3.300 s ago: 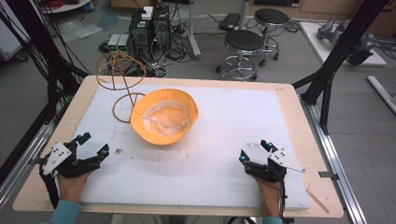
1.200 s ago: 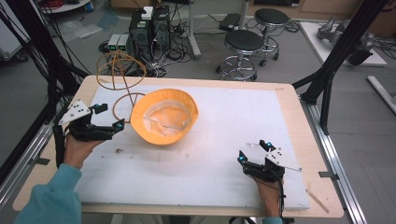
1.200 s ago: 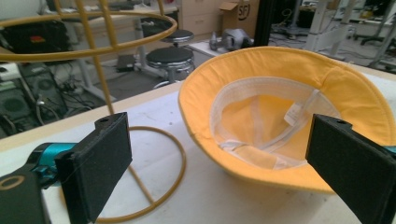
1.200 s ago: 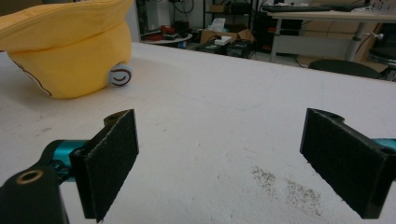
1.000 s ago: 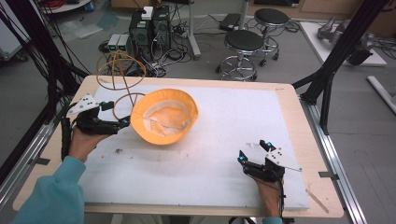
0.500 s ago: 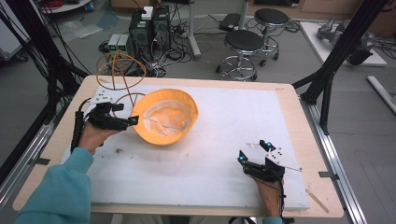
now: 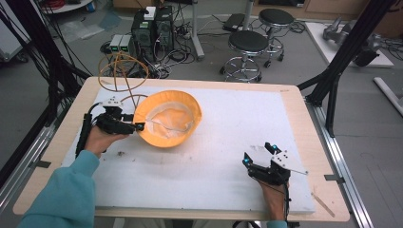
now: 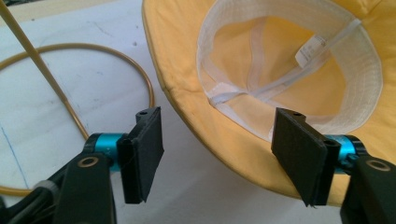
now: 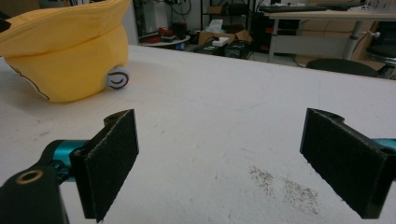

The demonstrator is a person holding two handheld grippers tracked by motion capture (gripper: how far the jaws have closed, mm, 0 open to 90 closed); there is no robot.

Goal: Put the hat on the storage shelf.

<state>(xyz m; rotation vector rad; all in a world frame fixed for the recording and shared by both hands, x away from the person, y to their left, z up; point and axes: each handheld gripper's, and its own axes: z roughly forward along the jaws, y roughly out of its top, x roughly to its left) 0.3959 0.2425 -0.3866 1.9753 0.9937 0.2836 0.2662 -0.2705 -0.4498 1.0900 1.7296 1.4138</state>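
A yellow bucket hat [image 7: 167, 118] lies upside down on the white mat [image 7: 228, 180], its white lining facing up [image 8: 289, 70]. My left gripper [image 7: 135, 127] is at the hat's left brim. In the left gripper view it is open [image 8: 222, 154], and the brim edge runs through the gap between the two jaws, with no pad pressing on it. My right gripper [image 7: 258, 153] rests open near the mat's front right, far from the hat. In the right gripper view its jaws [image 9: 219, 163] stand wide apart over bare mat, and the hat [image 9: 65, 56] sits at the far left.
A gold wire hoop stand [image 7: 122, 71] rises at the table's back left, its base ring [image 8: 93, 60] lying just left of the hat. The wooden table edge [image 7: 57, 142] frames the mat. Stools [image 7: 247, 47] and computers [image 7: 152, 28] stand on the floor beyond.
My left gripper has travelled from the front left corner forward and to the right, up to the hat's brim. The right gripper and the hat have stayed put.
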